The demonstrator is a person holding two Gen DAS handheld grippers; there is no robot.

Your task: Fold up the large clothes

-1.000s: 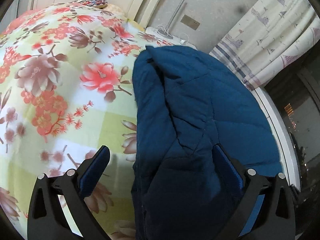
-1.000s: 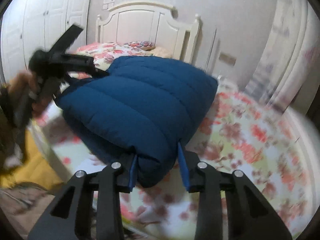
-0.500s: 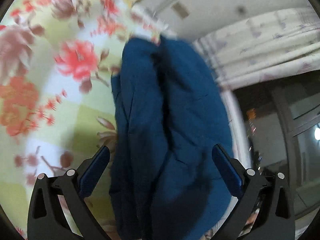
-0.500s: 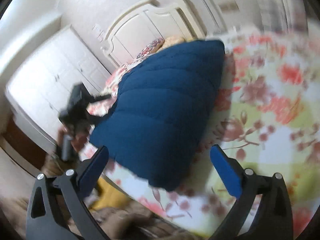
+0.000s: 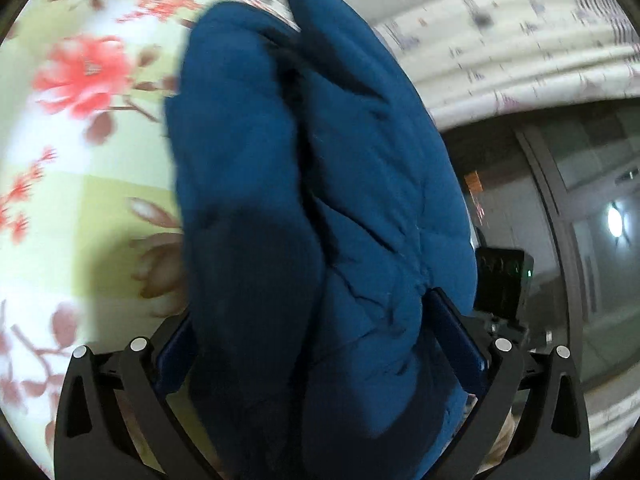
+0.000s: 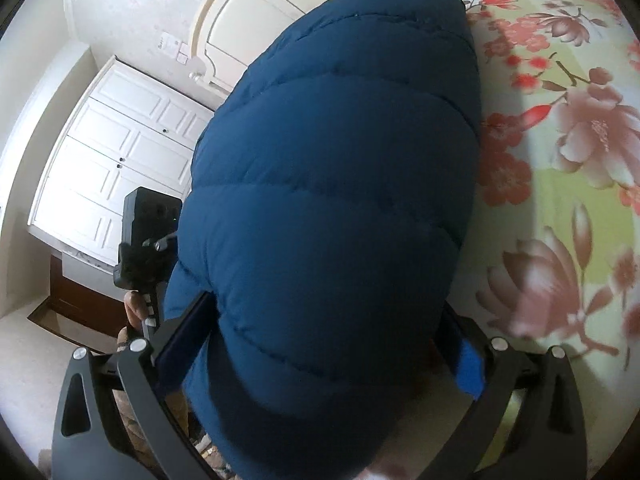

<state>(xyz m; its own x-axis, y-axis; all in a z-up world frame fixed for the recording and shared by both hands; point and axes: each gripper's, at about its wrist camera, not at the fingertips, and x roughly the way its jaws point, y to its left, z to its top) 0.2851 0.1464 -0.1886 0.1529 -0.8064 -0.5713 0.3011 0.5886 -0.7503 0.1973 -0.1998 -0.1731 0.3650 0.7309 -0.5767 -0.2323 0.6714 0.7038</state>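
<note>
— The puffy dark-blue quilted jacket (image 5: 320, 200), where does it lie?

— On the bed, in a thick folded bundle on the yellow-green bed cover with red and pink flowers (image 6: 560, 160). In the left wrist view the cover spreads to its left; in the right wrist view it spreads to its right. So the bundle sits near one edge of the bed.

— And the left claw (image 5: 312, 308)?

— Its jaws stand wide apart, one on either side of the near end of the bundle. The fabric bulges over the blue pads and hides most of one. I see no pinch in the cloth, so I read it as not gripping.

— The right claw (image 6: 326, 304)?

— Its jaws have just been opening. They are spread as far as they go, with the rounded quilted end of the jacket between them. The padding swells up to both fingers, but nothing is squeezed.

— Can each see the other?

— Yes. In the right wrist view the left claw's black body shows beside the bundle, with a hand (image 6: 136, 312) on its grip. Behind it stand a white panelled wardrobe (image 6: 120, 160) and a cream headboard (image 6: 248, 20).

— And past the jacket on the other side?

— A pale patterned curtain (image 5: 520, 40), somewhat blurred.
</note>
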